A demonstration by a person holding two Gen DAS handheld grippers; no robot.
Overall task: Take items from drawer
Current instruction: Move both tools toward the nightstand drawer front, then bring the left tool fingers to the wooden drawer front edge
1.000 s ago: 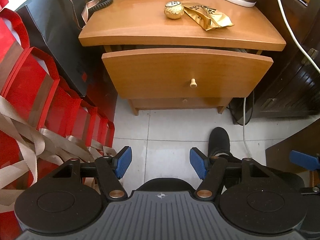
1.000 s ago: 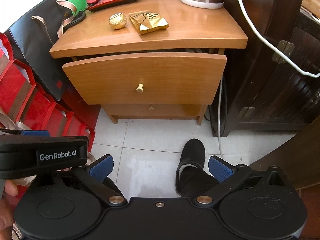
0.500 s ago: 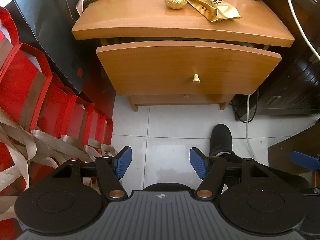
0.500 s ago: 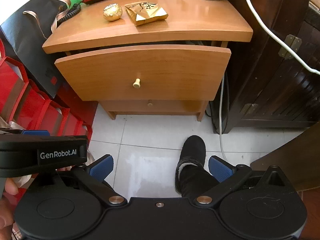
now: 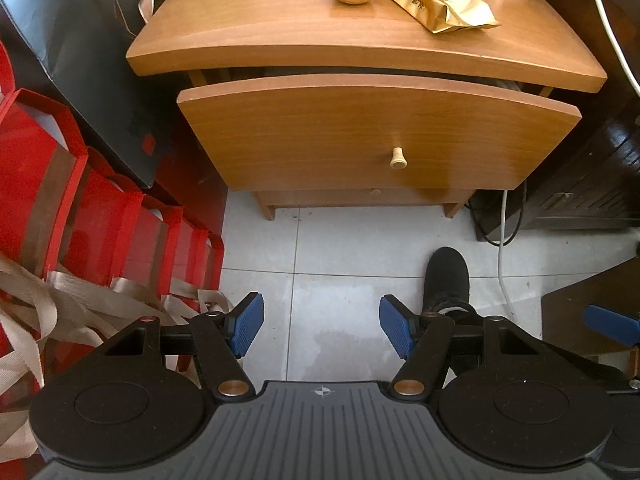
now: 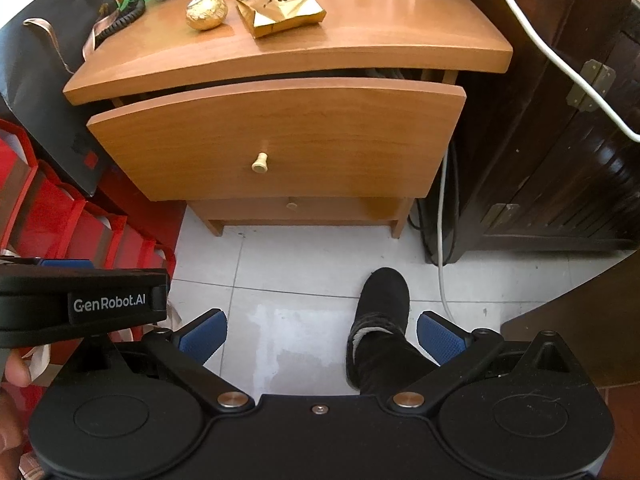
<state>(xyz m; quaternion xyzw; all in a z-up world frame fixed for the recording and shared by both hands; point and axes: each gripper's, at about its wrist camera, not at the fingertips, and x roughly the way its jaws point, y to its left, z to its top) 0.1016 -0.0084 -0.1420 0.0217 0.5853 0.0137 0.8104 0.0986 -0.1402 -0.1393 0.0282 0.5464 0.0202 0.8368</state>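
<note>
Hovering above the tiled floor (image 5: 340,248), both hand-held grippers are spread wide and carry nothing: the left hand-held gripper (image 5: 322,330) and the right hand-held gripper (image 6: 322,338) point at the wooden nightstand (image 6: 360,52). Its top drawer (image 5: 376,132) stands partly pulled out, its small knob (image 5: 398,158) untouched. On top lie a gold foil ball (image 6: 207,12) and a gold packet (image 6: 280,12), just beside each other. A black boot (image 6: 386,300) rests below.
</note>
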